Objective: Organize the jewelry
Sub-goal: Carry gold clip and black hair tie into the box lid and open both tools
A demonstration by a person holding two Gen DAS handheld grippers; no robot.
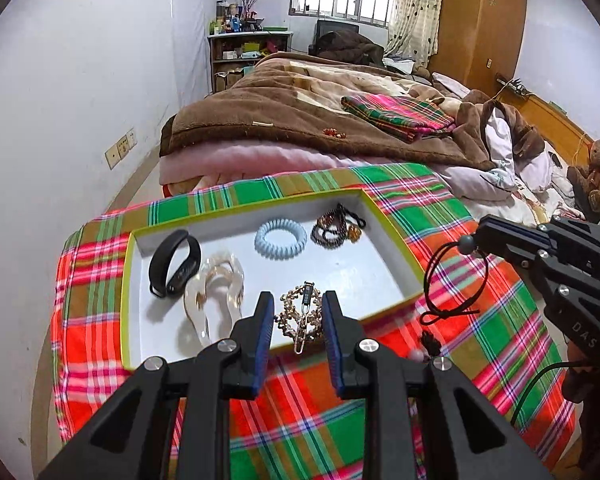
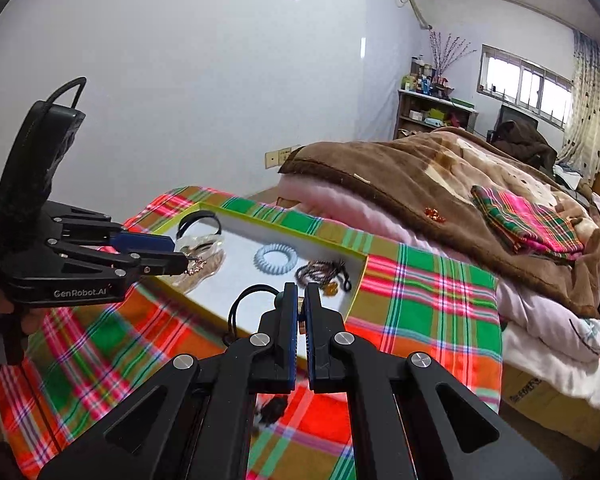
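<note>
On the plaid-covered tabletop (image 1: 480, 312), one white shallow tray with a yellow-green rim (image 1: 380, 276) holds five pieces: one black fitness band (image 1: 175, 263), one clear chunky chain (image 1: 214, 296), one pale-blue spiral hair tie (image 1: 280, 238), one dark beaded bracelet (image 1: 337, 226) and one gold chain necklace (image 1: 300, 314); the left tool (image 1: 296, 318) stands released, its fingers either side of the gold chain; the right tool (image 2: 301, 312) is clenched on one black cord bracelet with a grey bead (image 1: 456, 280), just outside the tray's right rim.

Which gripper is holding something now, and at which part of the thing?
The right gripper holds the black cord necklace at its grey bead end, loop hanging down. The left gripper is open around the gold chain, holding nothing.
</note>
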